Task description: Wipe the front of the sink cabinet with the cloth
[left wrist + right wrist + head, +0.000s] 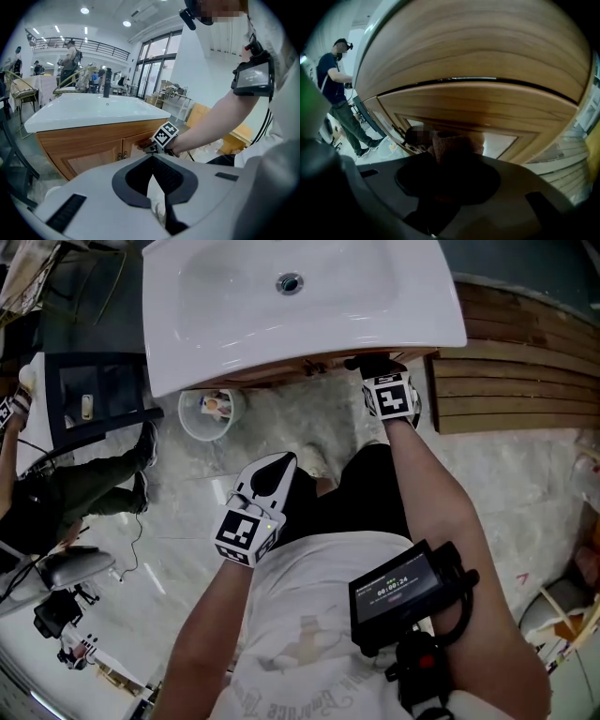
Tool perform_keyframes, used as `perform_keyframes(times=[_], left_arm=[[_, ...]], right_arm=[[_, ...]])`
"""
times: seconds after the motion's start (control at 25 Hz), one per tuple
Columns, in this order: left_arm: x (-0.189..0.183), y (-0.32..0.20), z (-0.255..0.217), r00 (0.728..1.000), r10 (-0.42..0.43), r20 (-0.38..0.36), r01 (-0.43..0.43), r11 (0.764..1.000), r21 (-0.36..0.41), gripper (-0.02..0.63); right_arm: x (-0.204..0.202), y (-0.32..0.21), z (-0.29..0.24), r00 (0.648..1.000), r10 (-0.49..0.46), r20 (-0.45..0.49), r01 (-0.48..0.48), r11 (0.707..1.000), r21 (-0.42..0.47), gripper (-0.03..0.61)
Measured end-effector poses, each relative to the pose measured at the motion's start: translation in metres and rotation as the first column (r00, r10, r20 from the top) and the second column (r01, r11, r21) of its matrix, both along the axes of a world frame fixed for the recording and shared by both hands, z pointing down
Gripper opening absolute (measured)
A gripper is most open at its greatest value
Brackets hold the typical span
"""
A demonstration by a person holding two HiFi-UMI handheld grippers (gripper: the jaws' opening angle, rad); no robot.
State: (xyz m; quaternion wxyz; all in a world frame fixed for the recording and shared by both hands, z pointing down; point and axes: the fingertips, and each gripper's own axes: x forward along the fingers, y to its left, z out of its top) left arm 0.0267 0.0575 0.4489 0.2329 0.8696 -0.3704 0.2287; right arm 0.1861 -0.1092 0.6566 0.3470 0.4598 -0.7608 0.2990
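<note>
The sink cabinet (89,152) is light wood with panelled doors under a white basin top (300,306). My right gripper (377,367) reaches under the basin's front edge. It is shut on a brownish fuzzy cloth (457,144), and in the right gripper view (454,152) the cloth is pressed against the cabinet door (487,108). From the left gripper view the right gripper (159,139) sits at the door next to the knobs. My left gripper (277,465) hangs back near my body, away from the cabinet, its jaws (152,164) shut on nothing.
A white bucket (211,413) stands on the marble floor left of the cabinet. A wooden slatted platform (511,362) lies to the right. Another person (66,498) stands at the left by a dark stand (94,395). A screen device (401,592) is strapped to my right forearm.
</note>
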Motion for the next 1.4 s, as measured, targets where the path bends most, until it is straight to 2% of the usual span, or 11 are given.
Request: perform_keyframes(times=[0.28, 0.56, 0.68, 0.88, 1.12, 1.4], left_arm=[[0.011, -0.003, 0.006, 1.000, -0.008, -0.007, 0.008, 1.000, -0.009, 0.008], [0.030, -0.002, 0.008, 1.000, -0.008, -0.021, 0.008, 1.000, -0.008, 0.008], [0.035, -0.002, 0.010, 1.000, -0.008, -0.026, 0.008, 1.000, -0.008, 0.008], [0.036, 0.000, 0.023, 0.999, -0.027, -0.023, 0.027, 1.000, -0.001, 0.008], [0.024, 0.005, 0.031, 0.998, -0.060, -0.023, 0.060, 0.998, 0.012, 0.008], [0.005, 0.012, 0.031, 0.994, -0.103, -0.029, 0.104, 0.994, 0.022, 0.008]], right_arm=[[0.081, 0.000, 0.008, 0.984, 0.176, -0.026, -0.177, 0.984, -0.022, 0.140], [0.141, 0.008, 0.014, 0.972, 0.216, -0.092, -0.219, 0.975, -0.023, 0.141], [0.149, 0.007, 0.021, 0.975, 0.182, -0.124, -0.187, 0.982, -0.029, 0.141], [0.132, 0.006, 0.037, 0.987, 0.089, -0.136, -0.094, 0.995, -0.028, 0.140], [0.078, 0.009, 0.046, 0.998, 0.052, -0.031, -0.053, 0.998, -0.032, 0.141], [0.013, 0.008, 0.039, 0.999, -0.033, 0.030, 0.034, 0.999, -0.019, 0.141]])
